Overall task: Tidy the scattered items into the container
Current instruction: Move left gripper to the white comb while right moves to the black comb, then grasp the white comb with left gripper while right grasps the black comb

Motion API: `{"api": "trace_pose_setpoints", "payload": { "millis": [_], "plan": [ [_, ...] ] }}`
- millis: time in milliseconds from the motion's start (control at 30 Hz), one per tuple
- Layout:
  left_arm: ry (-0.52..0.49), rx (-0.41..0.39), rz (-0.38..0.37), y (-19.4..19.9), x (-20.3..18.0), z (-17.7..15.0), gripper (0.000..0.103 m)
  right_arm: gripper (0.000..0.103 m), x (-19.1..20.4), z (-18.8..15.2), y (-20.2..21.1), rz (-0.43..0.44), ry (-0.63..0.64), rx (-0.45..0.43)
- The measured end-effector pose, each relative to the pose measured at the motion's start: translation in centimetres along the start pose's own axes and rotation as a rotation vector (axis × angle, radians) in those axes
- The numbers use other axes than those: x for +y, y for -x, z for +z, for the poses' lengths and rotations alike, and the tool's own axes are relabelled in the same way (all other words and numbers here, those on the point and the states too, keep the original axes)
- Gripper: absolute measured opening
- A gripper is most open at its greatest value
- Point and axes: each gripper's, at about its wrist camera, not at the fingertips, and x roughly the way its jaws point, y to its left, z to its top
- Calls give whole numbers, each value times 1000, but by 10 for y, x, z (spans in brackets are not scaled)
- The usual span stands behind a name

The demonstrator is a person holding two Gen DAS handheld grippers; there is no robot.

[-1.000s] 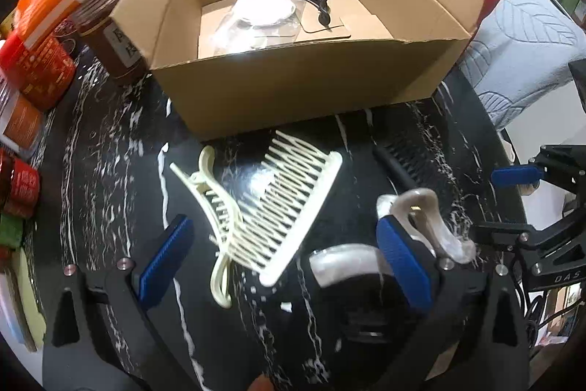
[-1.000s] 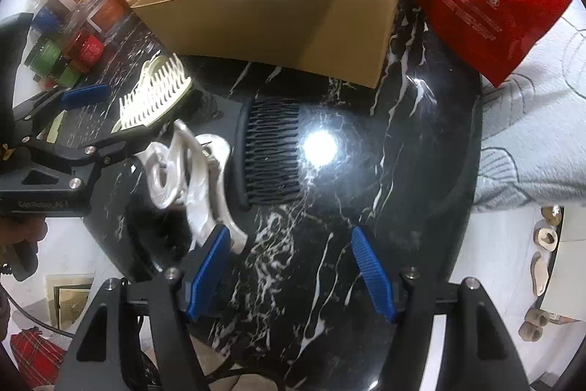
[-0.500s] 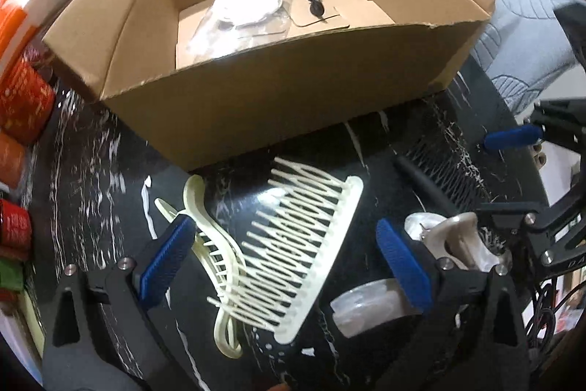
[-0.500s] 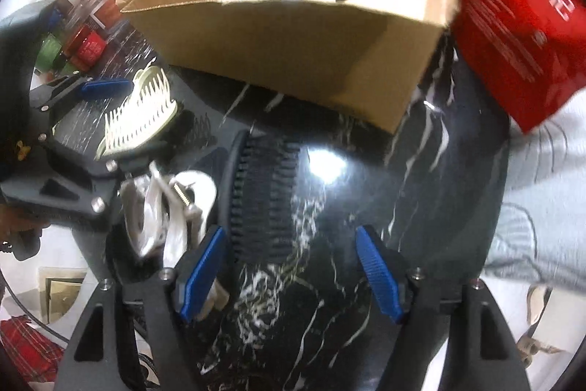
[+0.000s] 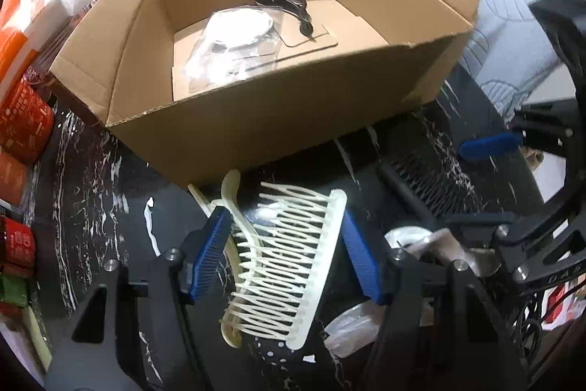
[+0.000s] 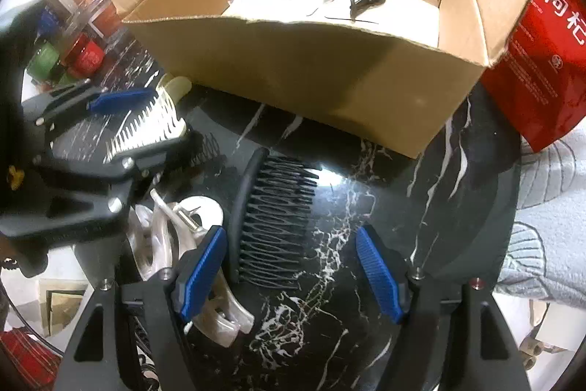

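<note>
Black marble table (image 6: 457, 178) holds two combs, one clip.

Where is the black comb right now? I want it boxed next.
The black comb lies on the marble table in front of the cardboard box, between the open right gripper fingers, beside the pearly hair claw.

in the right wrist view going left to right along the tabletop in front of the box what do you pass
left gripper with the cream comb clip → pearly translucent claw clip → black comb clip → bare black marble table → red goji berry bag
</note>
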Motion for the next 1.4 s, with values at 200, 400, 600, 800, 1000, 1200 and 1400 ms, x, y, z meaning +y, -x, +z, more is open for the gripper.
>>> {"api": "trace_pose_setpoints", "payload": {
  "millis": [200, 400, 600, 800, 1000, 1200, 1400],
  "plan": [
    [2, -3, -19, 5, -2, -1, 61, 74, 1, 2, -3, 10, 18, -11],
    [2, -28, 12, 5, 0, -5, 42, 74, 3, 1, -6, -35, 51, -9],
    [-11, -45, -14, 9, -2, -8, 42, 46, 10, -2, -6, -106, 113, -26],
    [-11, -62, -16, 20, -5, -7, 41, 46, 0, -3, -1, -64, 75, -51],
    [-2, -58, -7, 26, -3, -5, 41, 46, -26, -14, 19, -35, 50, -79],
    [23, -66, -8, 35, 1, -2, 25, 46, -21, -9, 23, -14, 42, -91],
    [54, -45, -39, 31, 6, -4, 24, 46, -13, -1, 35, -8, 29, -99]
  ]
}}
